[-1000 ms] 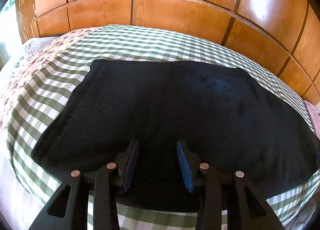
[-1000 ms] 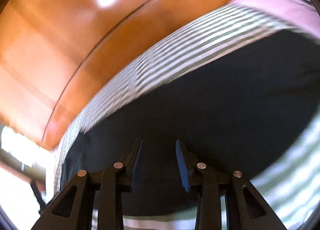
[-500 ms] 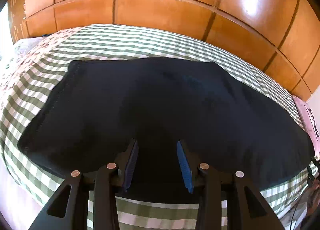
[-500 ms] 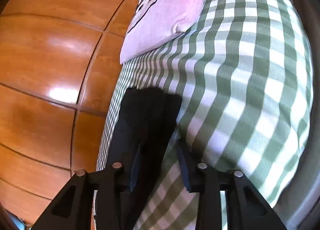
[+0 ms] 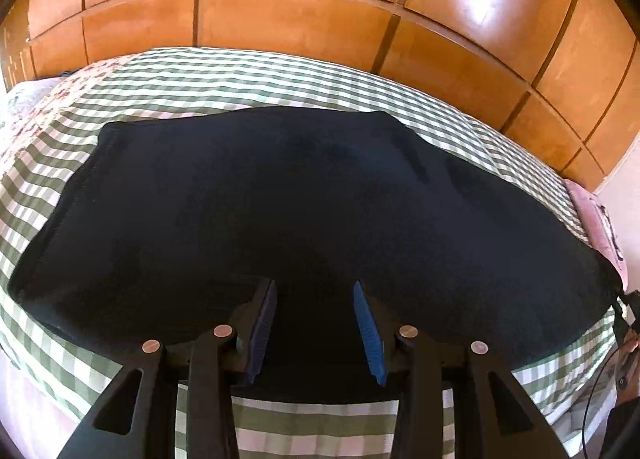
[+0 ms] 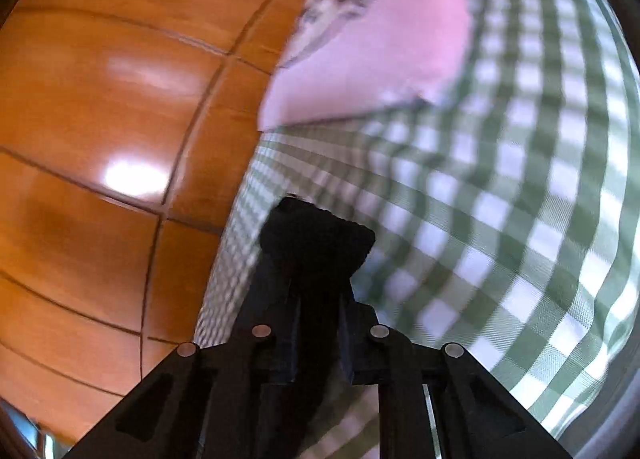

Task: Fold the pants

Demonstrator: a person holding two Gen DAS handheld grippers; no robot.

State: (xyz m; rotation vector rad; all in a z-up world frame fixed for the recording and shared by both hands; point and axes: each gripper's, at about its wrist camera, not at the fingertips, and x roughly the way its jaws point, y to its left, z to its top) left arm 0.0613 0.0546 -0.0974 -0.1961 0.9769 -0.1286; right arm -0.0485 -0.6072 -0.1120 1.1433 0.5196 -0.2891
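Now right gripper [image 6: 316,259] just closing, pinching black pants [image 6: 316,235]; left gripper [image 5: 316,323] spread above pants.

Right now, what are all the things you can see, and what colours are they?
pants: one pair, dark navy, spread flat across the bed, one corner bunched up at the right end
bedcover: one, green and white checks, under the pants
pillow: one, pink with a dark print, at the end of the bed by the wall
flowery cloth: one, pale with small reddish print, far left of the bed
wooden panels: many, shiny orange-brown, behind the bed
left tool: one, black with blue pads, open over the near edge of the pants
right tool: one, black, just closed on the pants corner
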